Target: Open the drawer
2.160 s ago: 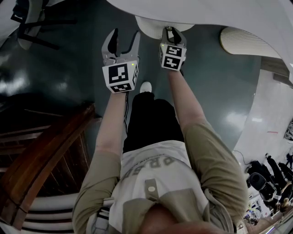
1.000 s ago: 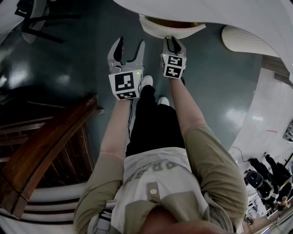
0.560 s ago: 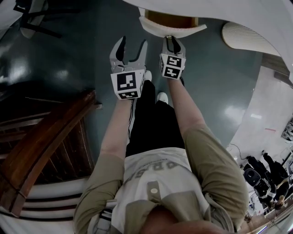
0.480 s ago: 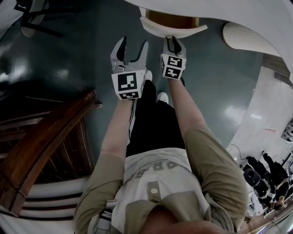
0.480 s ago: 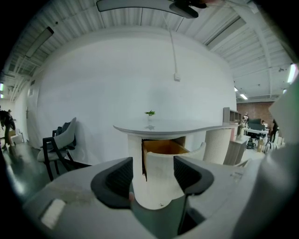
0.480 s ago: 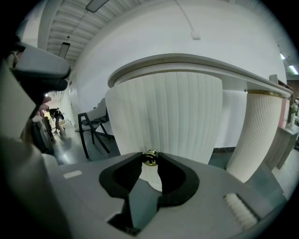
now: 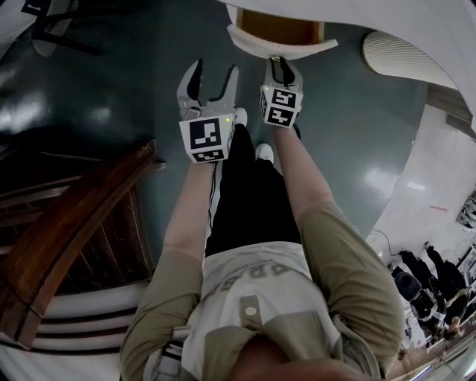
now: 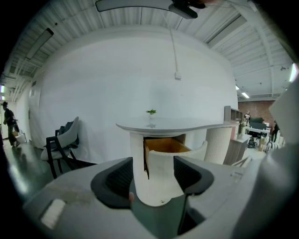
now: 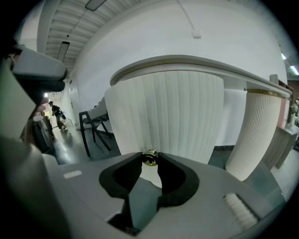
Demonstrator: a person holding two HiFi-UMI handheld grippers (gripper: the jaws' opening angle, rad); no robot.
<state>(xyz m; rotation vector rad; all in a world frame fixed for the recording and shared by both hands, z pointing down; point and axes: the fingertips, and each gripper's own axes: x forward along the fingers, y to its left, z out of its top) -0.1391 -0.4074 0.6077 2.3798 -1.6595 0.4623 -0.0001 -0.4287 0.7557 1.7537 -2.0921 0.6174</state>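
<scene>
A curved white fluted drawer (image 7: 282,50) sticks out from under the white table top (image 7: 387,22), its wooden inside (image 7: 281,30) showing. My right gripper (image 7: 277,64) is shut on the small brass knob (image 9: 150,158) at the middle of the drawer front (image 9: 173,116). My left gripper (image 7: 212,74) hangs open to its left, over the dark floor, with nothing between its fingers. In the left gripper view the open drawer (image 8: 173,154) shows between the jaws of the left gripper (image 8: 152,179), well ahead of them.
A dark wooden railing (image 7: 74,223) runs along the left. A black chair (image 7: 59,30) stands at the far left, seen as the chair (image 8: 65,140) too. A white fluted pedestal (image 7: 401,56) stands right of the drawer. A small plant (image 8: 151,112) sits on the table.
The drawer has slid out from under the table top toward the person, baring its wooden inside. The right gripper came back with the knob; the left stayed open beside it.
</scene>
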